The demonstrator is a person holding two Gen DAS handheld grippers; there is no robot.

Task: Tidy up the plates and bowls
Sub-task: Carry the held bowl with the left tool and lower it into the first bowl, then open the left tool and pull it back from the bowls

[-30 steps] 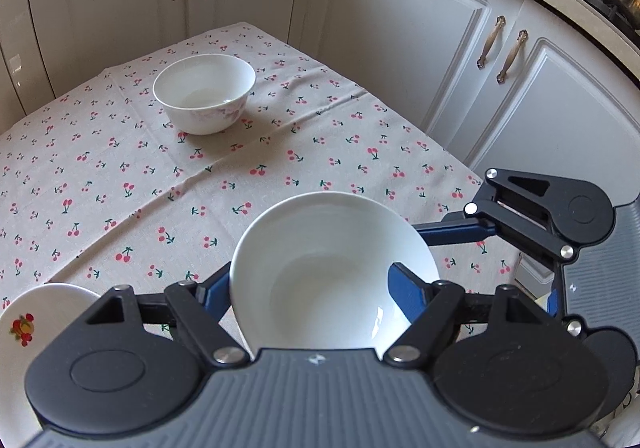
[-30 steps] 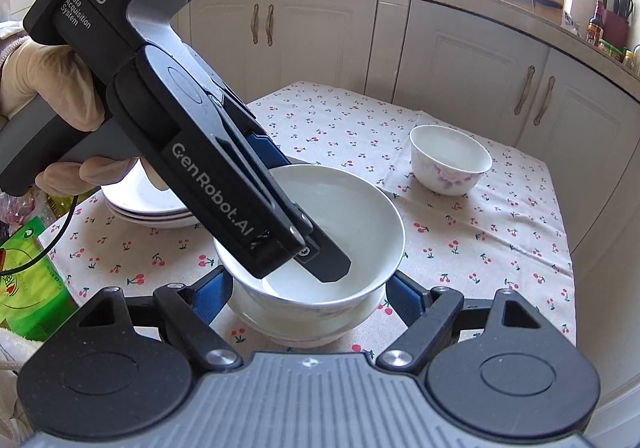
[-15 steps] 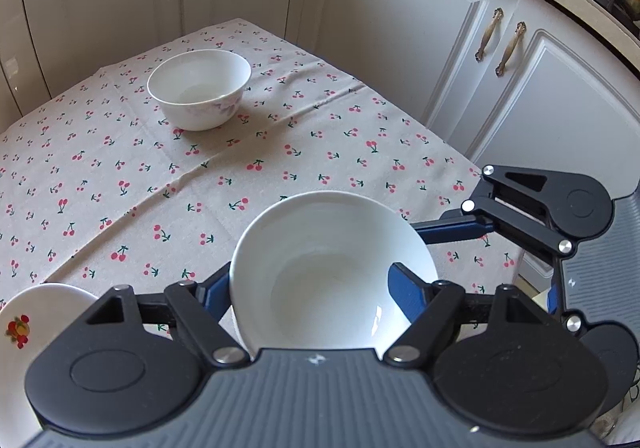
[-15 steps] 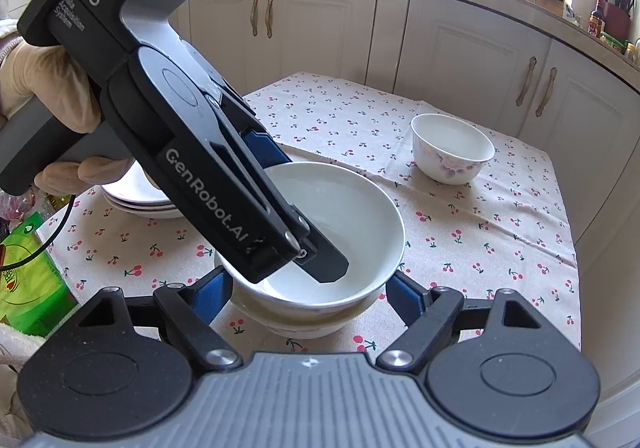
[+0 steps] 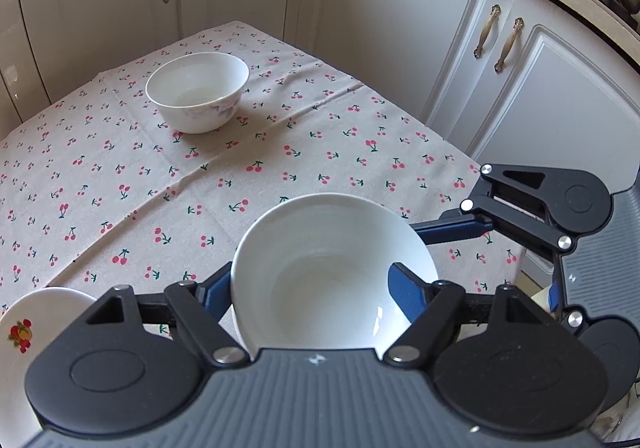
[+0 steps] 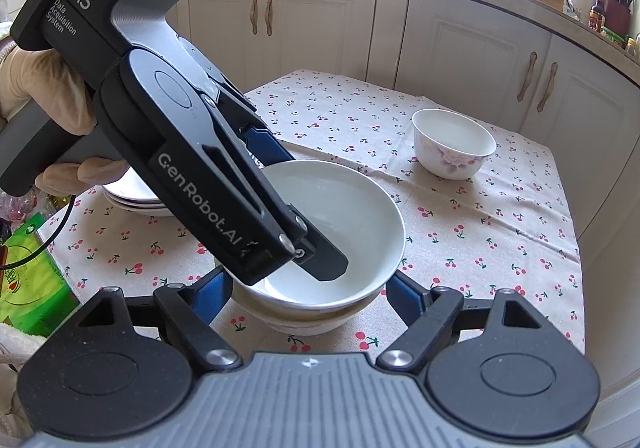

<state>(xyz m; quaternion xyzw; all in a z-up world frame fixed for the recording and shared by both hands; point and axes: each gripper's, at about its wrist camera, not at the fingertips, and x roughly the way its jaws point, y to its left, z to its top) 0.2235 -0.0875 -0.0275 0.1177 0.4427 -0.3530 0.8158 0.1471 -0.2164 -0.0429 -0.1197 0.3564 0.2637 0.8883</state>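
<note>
1. While the left gripper (image 6: 320, 264) pinches the plain white ceramic bowl (image 6: 340, 224) by its rim, one finger inside, that bowl sits nested in a second bowl (image 6: 304, 322) on the cherry-print tablecloth (image 6: 480, 232), forming a stack.
2. Right gripper (image 6: 308, 294) straddles the stack, spread, apparently untouching, probably to steady it.
3. Floral-patterned white bowl (image 6: 454, 143) stands well apart, unstacked.

I see a plain white bowl (image 5: 332, 272); far bowl (image 5: 198, 89) white with faint purple flowers on its side. Tablecloth (image 5: 120, 175) beige, red cherries with green stems. Plate (image 5: 28, 328) white with a red-yellow fruit print. Cabinets (image 5: 392, 31) cream, brass handles. My grippers: black bodies, blue fingers (image 5: 404, 288).
</note>
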